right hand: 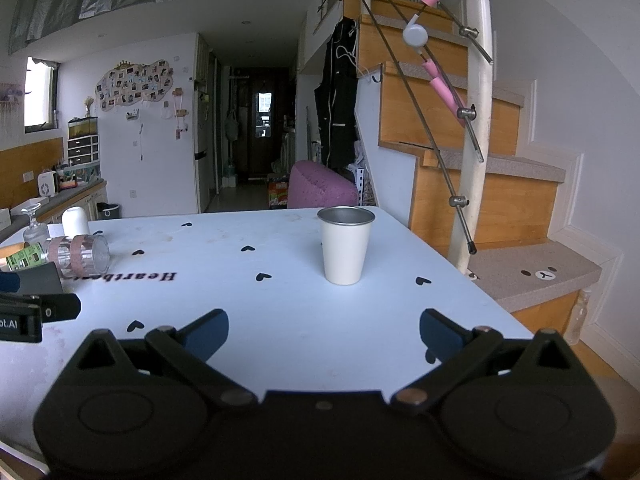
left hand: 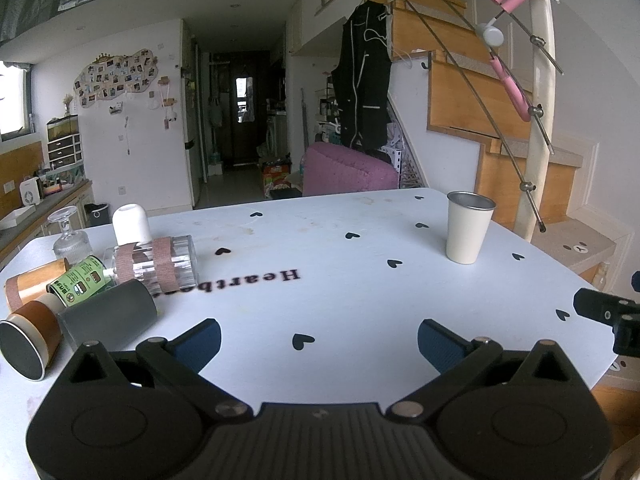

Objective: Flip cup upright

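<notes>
The white cup [right hand: 346, 245] already stands upright, mouth up, right of centre on the table [right hand: 248, 312], so the flip looks done, while the left gripper [left hand: 319, 342] and right gripper [right hand: 324, 334] gape wide, empty.

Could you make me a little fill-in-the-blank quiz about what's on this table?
1. The white cup stands ____ with its mouth facing up.
2. The clear glass bottle lies on its ____.
3. The jaws of the right gripper are ____.
4. The table is printed with black ____.

Missing words: upright; side; open; hearts
</notes>
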